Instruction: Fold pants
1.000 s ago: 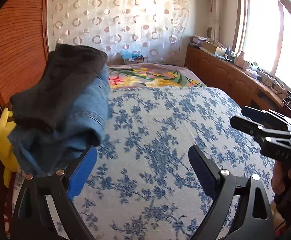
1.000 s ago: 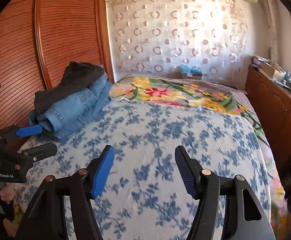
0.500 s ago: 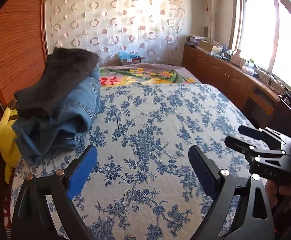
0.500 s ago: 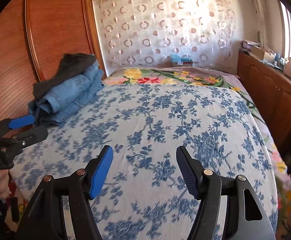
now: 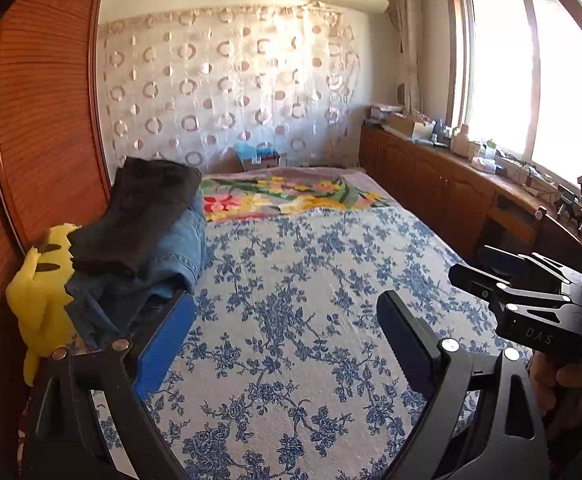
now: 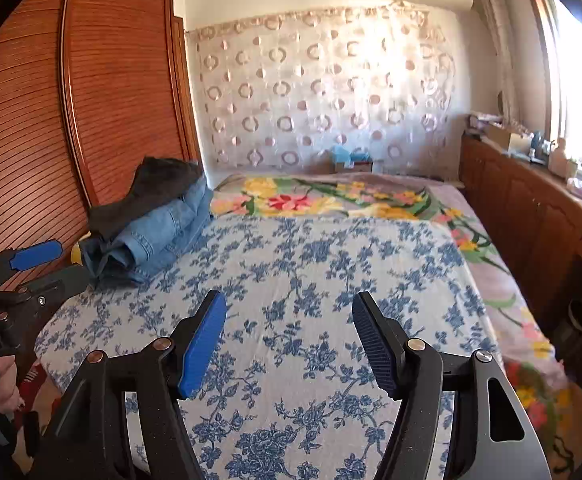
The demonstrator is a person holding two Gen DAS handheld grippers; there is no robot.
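Pants (image 5: pixel 143 240) are lying stacked at the bed's (image 5: pixel 311 320) left edge; left gripper (image 5: pixel 283 328) and right gripper (image 6: pixel 289 340) are hovering agape, holding nothing.

A pile of pants (image 6: pixel 151 216) lies on the bed (image 6: pixel 311 280) at its left edge, against the wardrobe (image 6: pixel 71 120). A plush toy (image 5: pixel 39 292) sits just left of the pile. Behind the bed hangs a curtain (image 6: pixel 323 96); along its right runs a cabinet (image 6: pixel 531 220) under the window (image 5: pixel 531 80). The left gripper (image 5: pixel 283 336) and right gripper (image 6: pixel 289 340) hang over the bed's near end, the pile ahead to their left.
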